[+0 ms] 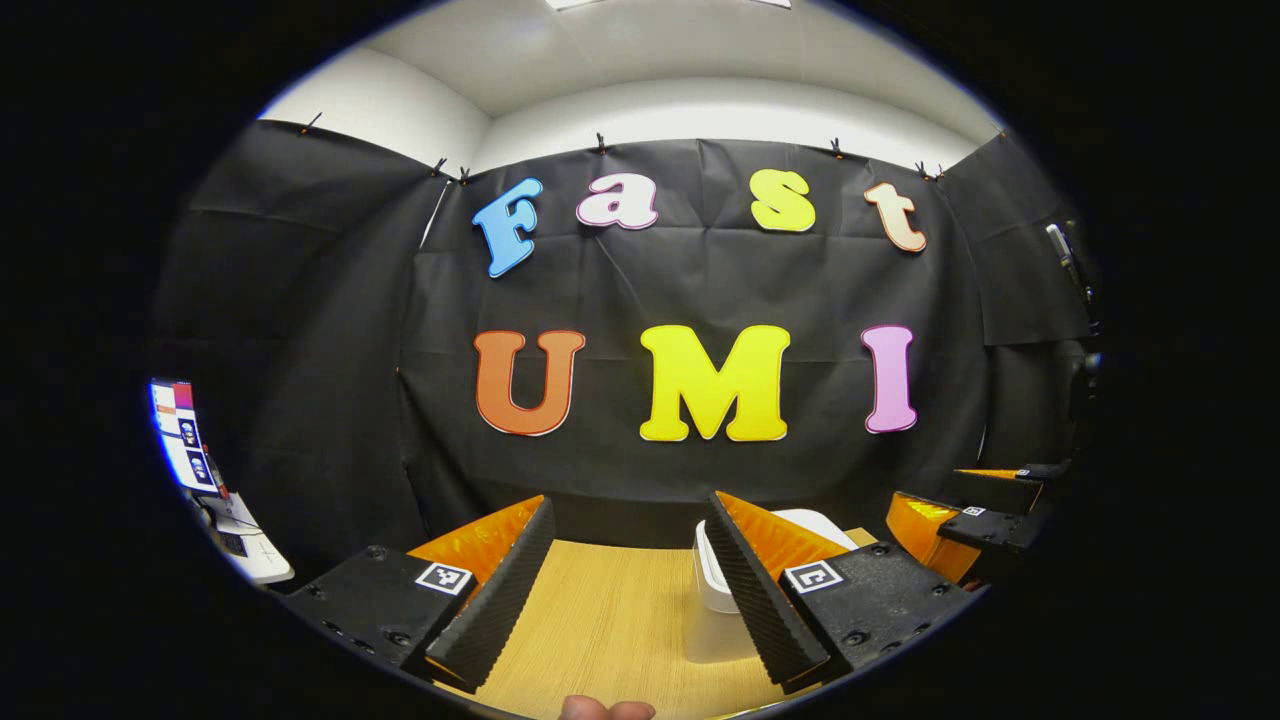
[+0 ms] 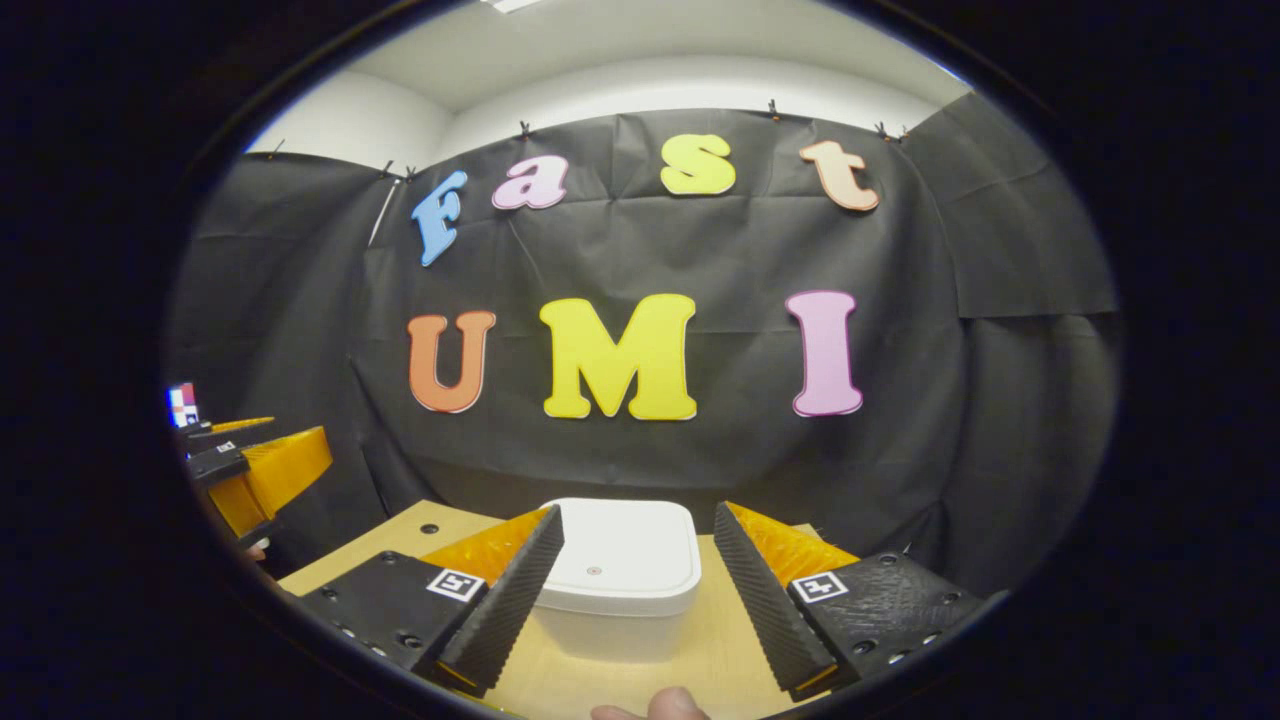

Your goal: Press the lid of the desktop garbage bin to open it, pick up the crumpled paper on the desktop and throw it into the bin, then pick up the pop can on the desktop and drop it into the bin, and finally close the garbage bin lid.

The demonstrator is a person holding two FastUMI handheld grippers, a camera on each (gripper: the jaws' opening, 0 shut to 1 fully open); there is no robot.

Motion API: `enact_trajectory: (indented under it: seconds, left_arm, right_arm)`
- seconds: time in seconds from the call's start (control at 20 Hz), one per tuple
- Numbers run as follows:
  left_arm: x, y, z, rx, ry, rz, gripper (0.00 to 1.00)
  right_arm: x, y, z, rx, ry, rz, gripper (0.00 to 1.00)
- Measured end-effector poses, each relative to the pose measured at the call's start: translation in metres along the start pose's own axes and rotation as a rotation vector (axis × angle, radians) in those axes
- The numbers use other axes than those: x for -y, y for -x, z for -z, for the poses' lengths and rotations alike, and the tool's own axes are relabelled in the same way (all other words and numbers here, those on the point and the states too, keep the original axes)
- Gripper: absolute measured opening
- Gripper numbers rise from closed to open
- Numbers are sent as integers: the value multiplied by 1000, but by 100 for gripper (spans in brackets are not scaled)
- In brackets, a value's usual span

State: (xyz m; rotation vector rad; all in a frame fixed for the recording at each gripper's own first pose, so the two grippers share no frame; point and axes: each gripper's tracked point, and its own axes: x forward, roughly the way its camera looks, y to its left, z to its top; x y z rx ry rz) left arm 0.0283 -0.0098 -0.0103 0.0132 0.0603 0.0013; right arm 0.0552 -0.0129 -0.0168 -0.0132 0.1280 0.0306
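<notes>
We see a flat table [image 2: 720, 640] made of pale wood with fine lines running along it. It is the biggest thing here, and it has small round holes near its far left corner in the right gripper view.

On the table stands a white plastic garbage bin [image 2: 620, 580]. It is a boxy square shape with soft round corners and smooth sides. Its lid [image 2: 622, 550] lies flat and closed on top, facing straight up, with a tiny dot in the middle. In the right gripper view the bin sits just ahead of the right claw [image 2: 638, 575], between its two fingers but not touching them. In the left gripper view the bin [image 1: 715, 600] peeks out from behind the claw's right-hand finger.

The left claw [image 1: 630, 575] is spread wide and holds nothing. Its fingers [image 1: 500, 600] are wedge shaped, with ridged inner faces like little stairs, and each has a small square black-and-white tag on top. The right claw is spread wide too, with nothing in it. Its fingers [image 2: 505, 600] have the same ridges.

Each claw shows small and far off at the side of the other one's view [image 1: 985, 515] [image 2: 250, 470].

A fingertip [image 2: 670, 705] of the person peeks in at the bottom edge.
</notes>
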Motion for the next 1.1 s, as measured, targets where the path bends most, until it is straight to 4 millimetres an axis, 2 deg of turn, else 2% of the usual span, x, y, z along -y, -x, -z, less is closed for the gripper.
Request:
enact_trajectory:
  seconds: [0.5,1.05,1.1]
  left_arm:
    - [3,-1,0,2,6,6,97]
    - [-1,3,-2,15,6,3,98]
    - [-2,2,-2,16,7,2,98]
  right_arm:
    - [-3,2,-1,7,15,-10,95]
    - [-9,6,-6,27,27,-13,97]
    - [-9,7,-6,29,26,-14,95]
